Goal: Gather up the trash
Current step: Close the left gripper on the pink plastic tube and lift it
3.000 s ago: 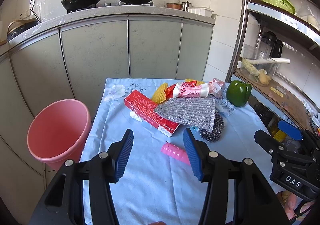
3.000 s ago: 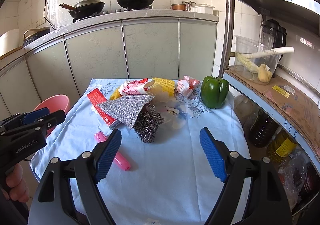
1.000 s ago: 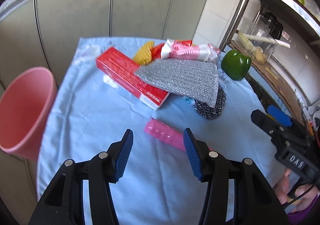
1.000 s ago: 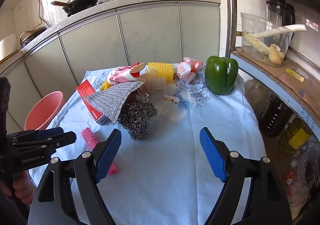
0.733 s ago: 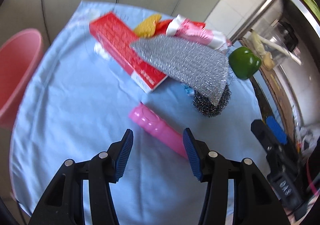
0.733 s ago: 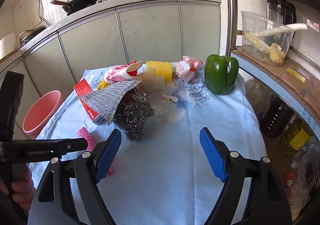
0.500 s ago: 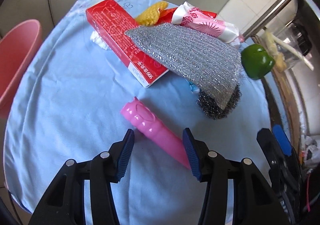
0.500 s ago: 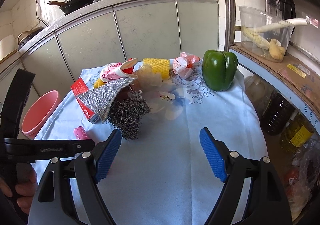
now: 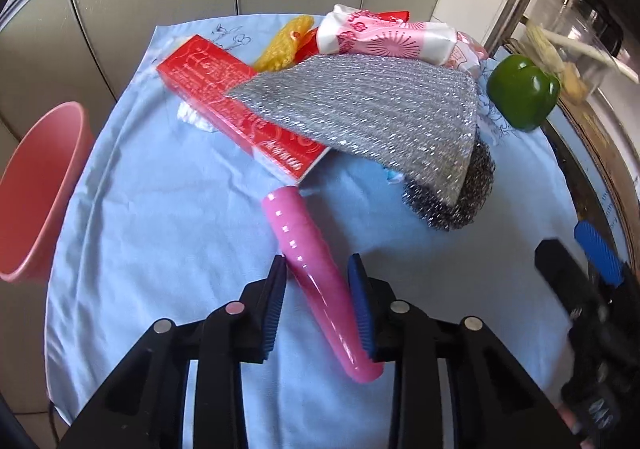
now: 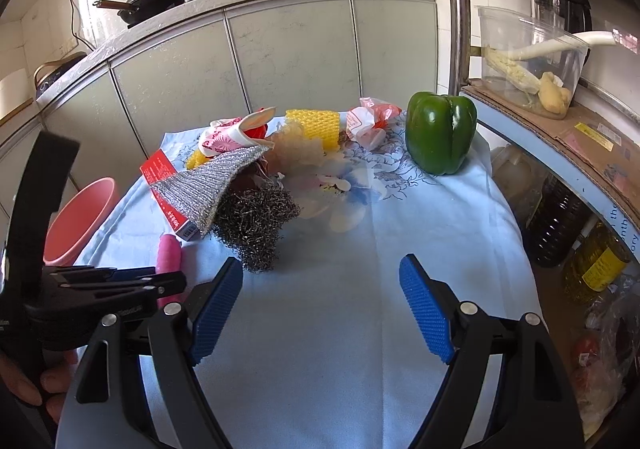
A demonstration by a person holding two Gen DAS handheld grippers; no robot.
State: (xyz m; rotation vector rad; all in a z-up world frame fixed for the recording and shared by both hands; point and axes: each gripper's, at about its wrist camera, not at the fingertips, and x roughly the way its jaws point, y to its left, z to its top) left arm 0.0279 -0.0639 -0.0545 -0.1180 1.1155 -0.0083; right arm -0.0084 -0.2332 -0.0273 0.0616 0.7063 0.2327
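Note:
A pink tube (image 9: 304,249) lies slantwise on the blue tablecloth (image 9: 160,233), its far end against a red box (image 9: 216,89). My left gripper (image 9: 318,265) points steeply down over it, and its jaws are closing with the tube between the blue pads (image 9: 274,309), not clamped. In the right wrist view the left gripper (image 10: 120,283) covers the tube's (image 10: 170,255) near end. My right gripper (image 10: 320,269) hangs open above bare cloth with nothing between its fingers. Behind the tube lies a pile: silver scouring cloth (image 9: 360,105), steel wool (image 9: 460,205), yellow foam net (image 9: 280,45), pink-white wrapper (image 9: 384,41).
A pink bin (image 9: 36,189) stands on the floor off the table's left edge. A green pepper (image 10: 440,133) sits at the far right of the table. Grey cabinets rise behind it, and a metal shelf rack (image 10: 560,145) with a clear tub and bottles stands on the right.
My left gripper has come down and forward over the pink tube, tilting further downward, and its jaws have narrowed around it. The right gripper has stayed still and open.

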